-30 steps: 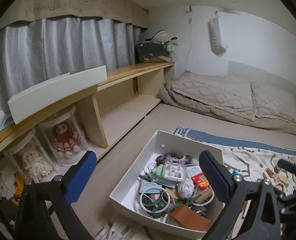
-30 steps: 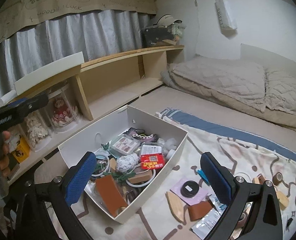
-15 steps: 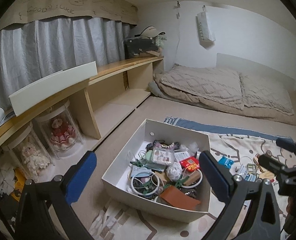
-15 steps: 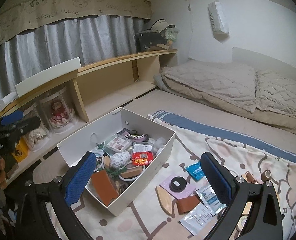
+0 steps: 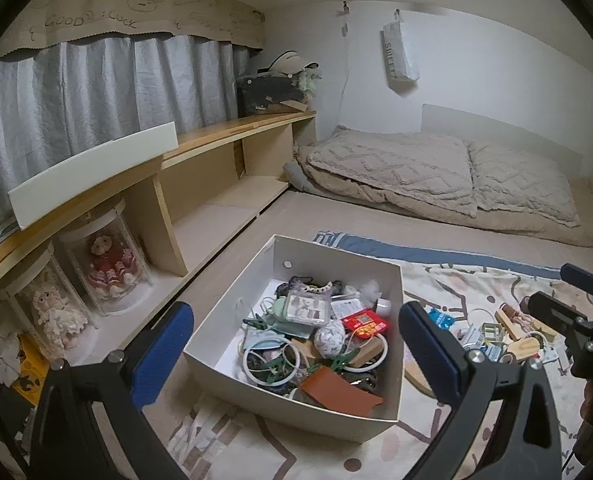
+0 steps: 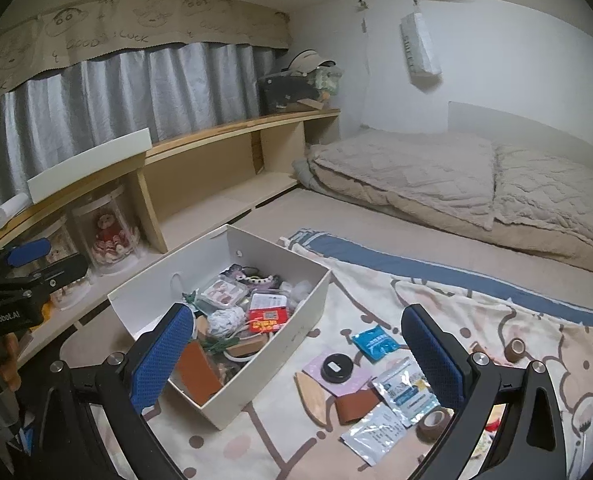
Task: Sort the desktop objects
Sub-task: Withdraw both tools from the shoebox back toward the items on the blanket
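Now both cameras have pulled back from the white box (image 6: 296, 336); left gripper (image 5: 296, 346) and right gripper (image 6: 298, 350) spread, empty; loose items right of box still unsorted.

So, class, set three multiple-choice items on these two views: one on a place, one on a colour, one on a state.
1. Where does the round black lidded tin lie?
A. in the box
B. on a pink sheet on the patterned blanket
C. on the shelf

2. What colour are the pads of the right hand-held gripper?
A. blue
B. red
C. yellow

3. How is the left hand-held gripper?
A. shut on a tin
B. shut on nothing
C. open, holding nothing

Key: 1 B, it sits on the pink sheet right of the white cardboard box; 2 A, both pads show blue; 3 C, its fingers stand wide apart above the box.
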Demonstrator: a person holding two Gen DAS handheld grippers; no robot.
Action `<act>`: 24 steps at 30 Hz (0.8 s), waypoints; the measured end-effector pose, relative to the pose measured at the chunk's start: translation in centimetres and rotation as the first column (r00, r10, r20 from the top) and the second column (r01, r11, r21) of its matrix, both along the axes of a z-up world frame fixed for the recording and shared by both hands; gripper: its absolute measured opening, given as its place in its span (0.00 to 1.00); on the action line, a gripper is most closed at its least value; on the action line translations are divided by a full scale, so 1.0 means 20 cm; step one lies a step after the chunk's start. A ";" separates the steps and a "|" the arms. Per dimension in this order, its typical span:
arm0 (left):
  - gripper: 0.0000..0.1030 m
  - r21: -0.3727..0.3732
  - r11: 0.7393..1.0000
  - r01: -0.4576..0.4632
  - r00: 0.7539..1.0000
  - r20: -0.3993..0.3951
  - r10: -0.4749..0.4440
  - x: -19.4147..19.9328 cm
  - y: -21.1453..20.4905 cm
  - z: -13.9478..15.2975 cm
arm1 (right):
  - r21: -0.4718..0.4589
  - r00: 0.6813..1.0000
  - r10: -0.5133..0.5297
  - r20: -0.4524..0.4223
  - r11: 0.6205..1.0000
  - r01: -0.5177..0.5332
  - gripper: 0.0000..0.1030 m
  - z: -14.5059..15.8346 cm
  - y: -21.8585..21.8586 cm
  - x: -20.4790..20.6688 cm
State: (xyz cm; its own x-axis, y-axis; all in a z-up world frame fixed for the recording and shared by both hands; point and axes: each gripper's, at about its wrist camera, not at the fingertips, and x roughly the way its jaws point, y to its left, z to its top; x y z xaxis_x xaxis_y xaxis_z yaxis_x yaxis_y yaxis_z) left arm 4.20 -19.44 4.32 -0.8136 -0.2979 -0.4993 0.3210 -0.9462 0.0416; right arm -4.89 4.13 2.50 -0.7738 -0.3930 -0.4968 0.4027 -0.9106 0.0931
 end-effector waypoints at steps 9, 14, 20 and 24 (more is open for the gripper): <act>1.00 0.019 0.999 0.051 0.999 -0.017 -0.050 -0.04 0.10 0.02 | -0.004 0.997 -0.078 -0.009 0.997 0.078 1.00 0.04 0.18 0.06; 1.00 0.023 0.996 0.092 0.995 -0.031 -0.091 -0.05 0.20 0.04 | 0.010 0.992 -0.126 -0.006 0.992 0.126 1.00 0.04 0.31 0.09; 1.00 0.032 0.989 0.142 0.989 -0.045 -0.140 -0.06 0.31 0.05 | 0.032 0.982 -0.189 -0.013 0.981 0.189 1.00 0.05 0.47 0.16; 1.00 0.032 0.985 0.167 0.985 -0.053 -0.165 -0.07 0.38 0.06 | 0.040 0.974 -0.227 -0.015 0.973 0.228 1.00 0.05 0.58 0.22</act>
State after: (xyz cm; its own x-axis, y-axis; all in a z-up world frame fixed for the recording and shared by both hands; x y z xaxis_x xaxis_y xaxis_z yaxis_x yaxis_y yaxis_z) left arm 2.90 -11.75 5.57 -0.8745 -0.1393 -0.4646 0.1603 -0.9870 -0.0059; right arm -0.43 15.72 3.51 -0.8455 -0.1852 -0.5009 0.1850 -0.9814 0.0505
